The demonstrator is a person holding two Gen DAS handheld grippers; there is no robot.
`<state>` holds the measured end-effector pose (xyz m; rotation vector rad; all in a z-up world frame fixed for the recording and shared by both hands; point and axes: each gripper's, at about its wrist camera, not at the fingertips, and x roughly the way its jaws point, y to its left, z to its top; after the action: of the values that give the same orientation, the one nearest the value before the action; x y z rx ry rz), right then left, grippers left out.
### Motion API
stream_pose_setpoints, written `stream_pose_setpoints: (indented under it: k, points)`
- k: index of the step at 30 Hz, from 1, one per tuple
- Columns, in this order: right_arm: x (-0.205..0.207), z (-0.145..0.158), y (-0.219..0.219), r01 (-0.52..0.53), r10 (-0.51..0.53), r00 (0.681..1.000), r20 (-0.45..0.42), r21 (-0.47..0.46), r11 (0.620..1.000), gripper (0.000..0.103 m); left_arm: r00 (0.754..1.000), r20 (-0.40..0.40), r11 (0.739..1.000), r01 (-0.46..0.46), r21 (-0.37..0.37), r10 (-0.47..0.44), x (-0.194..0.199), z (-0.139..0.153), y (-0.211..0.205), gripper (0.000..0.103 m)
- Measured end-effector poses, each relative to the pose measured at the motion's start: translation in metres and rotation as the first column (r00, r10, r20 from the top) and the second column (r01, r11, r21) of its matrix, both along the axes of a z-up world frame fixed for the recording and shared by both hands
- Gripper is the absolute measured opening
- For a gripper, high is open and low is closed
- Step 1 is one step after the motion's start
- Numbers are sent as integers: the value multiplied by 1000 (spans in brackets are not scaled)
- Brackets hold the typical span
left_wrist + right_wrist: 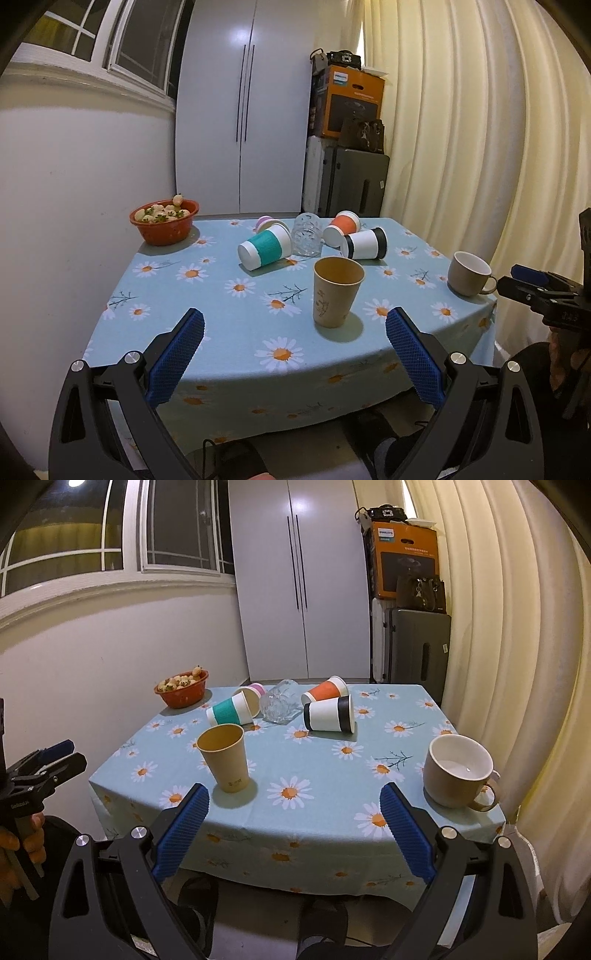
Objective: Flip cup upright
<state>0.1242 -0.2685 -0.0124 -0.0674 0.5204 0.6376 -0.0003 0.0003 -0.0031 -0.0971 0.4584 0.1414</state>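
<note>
A tan paper cup (337,291) (224,757) stands upright near the table's front. A beige mug (469,274) (458,771) stands upright at the front right. Behind them lie a teal-banded cup (265,247) (229,710), an orange cup (341,227) (325,690), a black-and-white cup (365,243) (328,713), a pink cup (267,222) (255,691) and a clear glass (306,234) (279,701), all on their sides. My left gripper (294,325) and right gripper (294,799) are open and empty, both in front of the table edge.
A red bowl of strawberries (164,221) (183,690) sits at the back left of the daisy tablecloth (236,325) (332,775). A curtain (480,147) hangs at the right, a white wall at the left, and a suitcase and boxes stand behind.
</note>
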Motion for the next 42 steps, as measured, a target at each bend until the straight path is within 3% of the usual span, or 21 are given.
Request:
stream_pose_setpoints:
  k: [8,42]
  points:
    - [-4,-3,9,-11,12,1000,18,-43,999,93,1000,-8,1000,5,2,-5,4,-1,-2,96]
    - [-3,-8,12,-5,7,1000,27,-63,998,93,999,-36,1000,20,1,-20,8,-6,-7,96]
